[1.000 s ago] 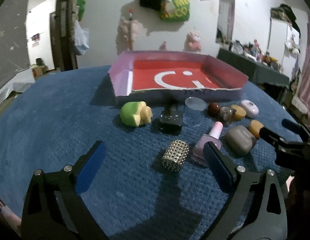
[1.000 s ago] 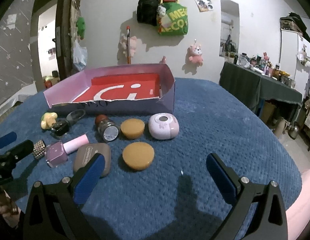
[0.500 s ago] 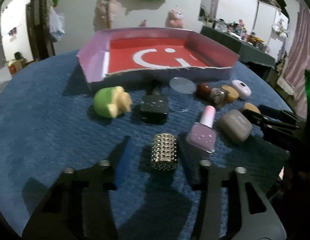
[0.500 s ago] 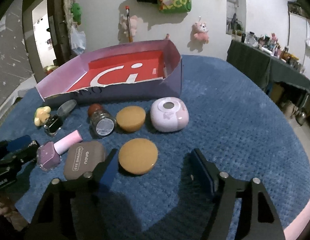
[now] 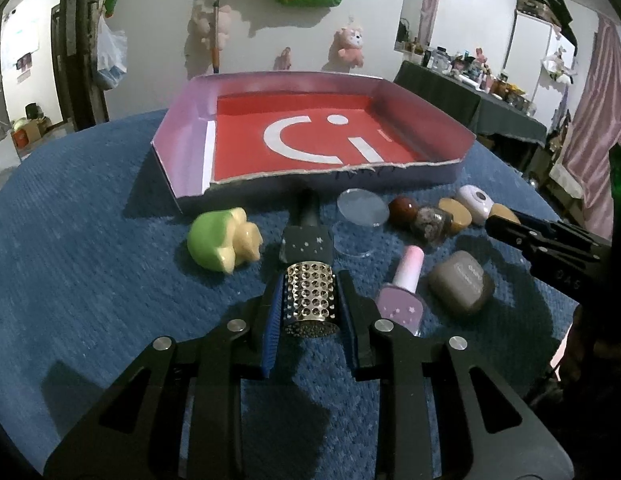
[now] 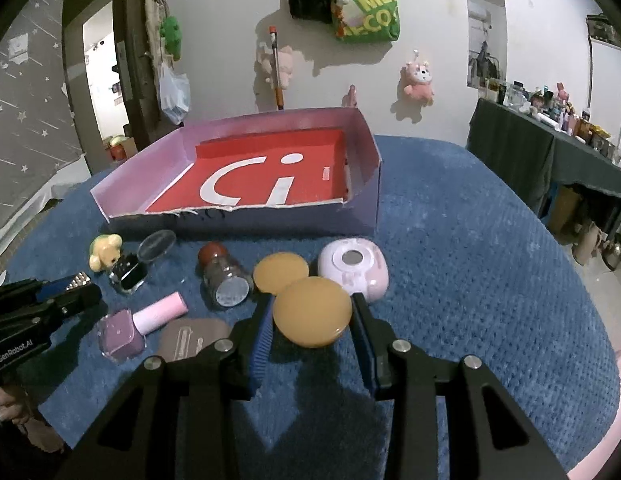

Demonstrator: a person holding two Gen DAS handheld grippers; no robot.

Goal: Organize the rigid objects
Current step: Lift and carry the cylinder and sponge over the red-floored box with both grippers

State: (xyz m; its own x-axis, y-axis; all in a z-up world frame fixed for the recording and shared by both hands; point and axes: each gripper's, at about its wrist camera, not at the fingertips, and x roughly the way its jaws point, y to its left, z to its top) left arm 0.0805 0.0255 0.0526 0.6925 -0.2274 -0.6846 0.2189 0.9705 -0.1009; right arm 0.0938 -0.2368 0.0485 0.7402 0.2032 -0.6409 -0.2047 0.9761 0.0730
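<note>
Blue worktop: my left hand-held gripper clamps the studded cylinder, right hand-held gripper clamps the tan disc, both bound for the box, I judge.

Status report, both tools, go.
Left tool shut on studded cylinder. Right tool shut on tan disc. Tray ahead, path clear.
</note>
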